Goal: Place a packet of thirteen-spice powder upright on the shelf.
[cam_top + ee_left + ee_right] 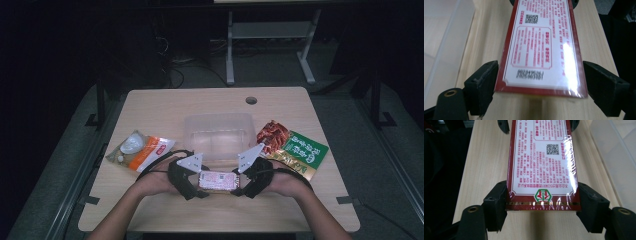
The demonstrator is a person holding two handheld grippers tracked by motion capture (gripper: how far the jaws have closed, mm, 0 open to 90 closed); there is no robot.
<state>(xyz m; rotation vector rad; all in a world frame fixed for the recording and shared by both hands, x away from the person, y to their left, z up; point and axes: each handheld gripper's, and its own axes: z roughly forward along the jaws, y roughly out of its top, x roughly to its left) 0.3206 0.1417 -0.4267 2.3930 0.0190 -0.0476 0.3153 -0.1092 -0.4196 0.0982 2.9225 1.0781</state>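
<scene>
Dim room, pale wooden desk. Near its front edge a flat red-bordered packet with white label, red print and a QR code is held level just above the wood between both grippers. At one short end, the left gripper has its jaws pressed against the packet's long edges; the right gripper clamps the opposite end the same way. Just behind the packet stands a clear plastic tub. Left of the tub lies an orange and white bag, right of it a green and red bag.
</scene>
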